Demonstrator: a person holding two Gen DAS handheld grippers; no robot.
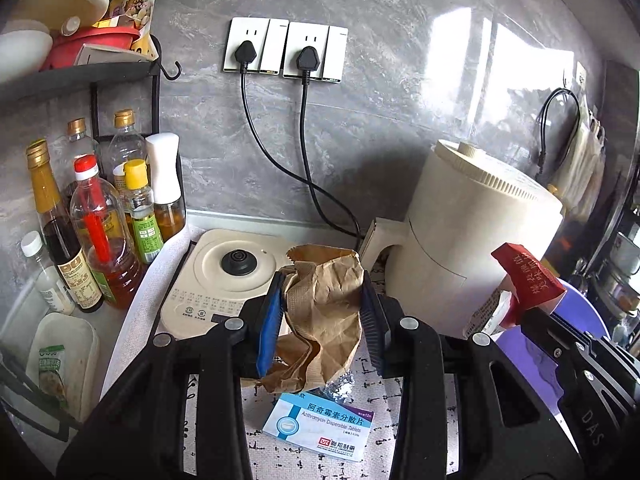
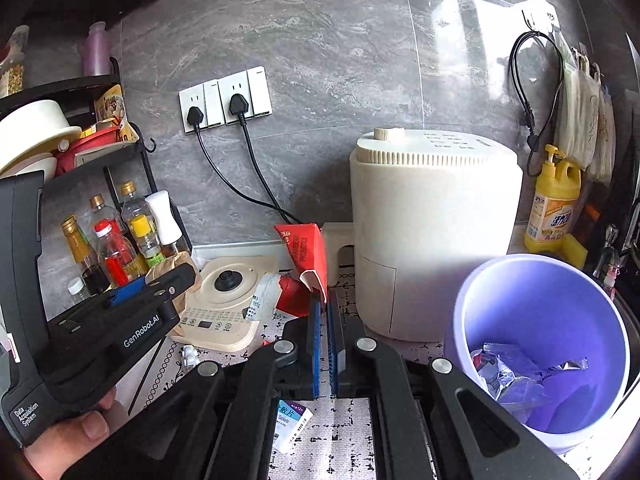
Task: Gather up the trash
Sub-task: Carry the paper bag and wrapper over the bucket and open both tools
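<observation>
Two grippers each carry trash: the left gripper (image 1: 325, 316) clamps a crumpled brown paper bag (image 1: 320, 316) at frame centre, and the right gripper (image 2: 323, 322) pinches a red carton (image 2: 306, 258) by its lower edge. The purple bin (image 2: 536, 300) waits lower right. The carton's thin hold could slip in transit, dropping it beside the medicine box (image 1: 320, 426) below.

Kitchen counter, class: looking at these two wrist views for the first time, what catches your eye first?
The left gripper clamps a crumpled brown paper bag in front of the white kettle base. The right gripper pinches a red carton beside the cream air fryer. The purple bin at right holds wrappers.
</observation>
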